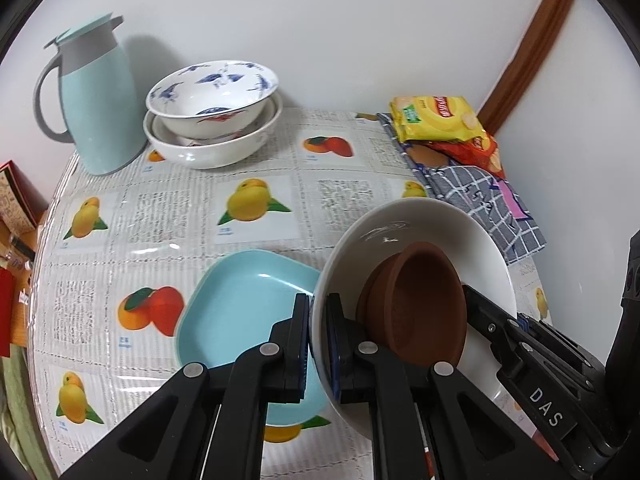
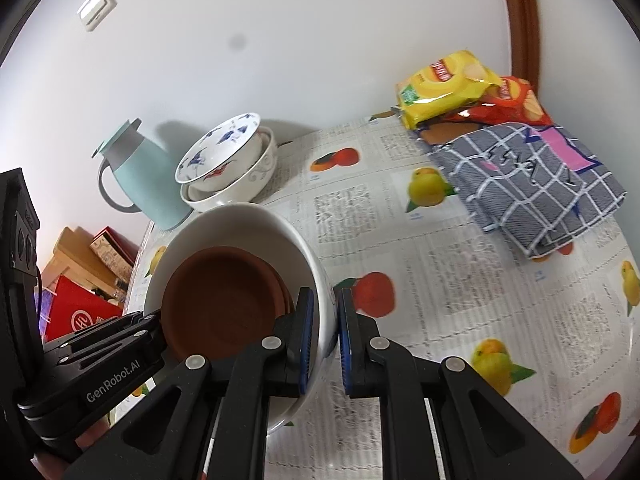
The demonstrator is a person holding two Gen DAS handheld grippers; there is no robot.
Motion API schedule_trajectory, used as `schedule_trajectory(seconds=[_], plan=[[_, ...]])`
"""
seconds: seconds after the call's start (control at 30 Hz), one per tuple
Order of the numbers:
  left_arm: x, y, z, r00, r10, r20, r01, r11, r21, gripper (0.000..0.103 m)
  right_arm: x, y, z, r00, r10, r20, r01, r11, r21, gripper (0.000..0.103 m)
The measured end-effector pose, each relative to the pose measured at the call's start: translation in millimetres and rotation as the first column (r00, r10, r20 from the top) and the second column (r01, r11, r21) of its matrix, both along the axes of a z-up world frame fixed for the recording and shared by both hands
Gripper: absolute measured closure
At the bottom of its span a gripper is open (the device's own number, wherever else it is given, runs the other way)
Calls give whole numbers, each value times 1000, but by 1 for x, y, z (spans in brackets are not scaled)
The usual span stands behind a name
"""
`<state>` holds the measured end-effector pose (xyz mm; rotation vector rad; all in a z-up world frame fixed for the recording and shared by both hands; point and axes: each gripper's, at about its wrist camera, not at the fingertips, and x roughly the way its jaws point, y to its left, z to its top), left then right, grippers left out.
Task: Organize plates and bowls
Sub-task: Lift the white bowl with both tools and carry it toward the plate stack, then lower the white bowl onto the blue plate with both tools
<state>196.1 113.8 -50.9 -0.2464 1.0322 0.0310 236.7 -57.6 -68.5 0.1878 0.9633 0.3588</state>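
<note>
A white bowl (image 1: pixel 420 220) with nested brown clay dishes (image 1: pixel 416 304) inside is held between both grippers. My left gripper (image 1: pixel 318 308) is shut on its left rim, one finger inside the wall and one outside. My right gripper (image 2: pixel 326 312) is shut on the opposite rim of the white bowl (image 2: pixel 240 220), beside the brown dishes (image 2: pixel 224 300). The bowl overlaps the right edge of a light blue square plate (image 1: pixel 240 312) lying on the tablecloth. Two stacked bowls, the top one blue-patterned (image 1: pixel 212 92), stand at the back by the wall.
A pale blue thermos jug (image 1: pixel 96 100) stands left of the stacked bowls (image 2: pixel 228 160). Yellow and red snack bags (image 2: pixel 448 84) and a folded checked cloth (image 2: pixel 532 184) lie at the back right. Red boxes (image 2: pixel 80 312) sit beyond the table's left edge.
</note>
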Motion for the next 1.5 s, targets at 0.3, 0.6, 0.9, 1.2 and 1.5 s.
schedule_trajectory(seconds=[0.3, 0.6, 0.9, 1.2, 1.5], plan=[[-1, 33, -18, 998, 54, -32, -54, 999, 1, 94, 8, 36, -17, 998, 48, -32, -48, 999, 2, 91], [-4, 60, -39, 994, 91, -67, -93, 996, -17, 94, 12, 66, -38, 994, 90, -66, -91, 996, -15, 91], [-4, 71, -58, 990, 102, -100, -105, 994, -32, 94, 14, 82, -57, 989, 106, -106, -110, 993, -34, 91], [-2, 75, -72, 988, 95, -119, -102, 993, -54, 94, 17, 86, -67, 986, 105, -129, -113, 992, -52, 91], [1, 74, -84, 990, 81, -116, -89, 994, -65, 93, 22, 86, -86, 983, 105, -154, -114, 992, -49, 91]])
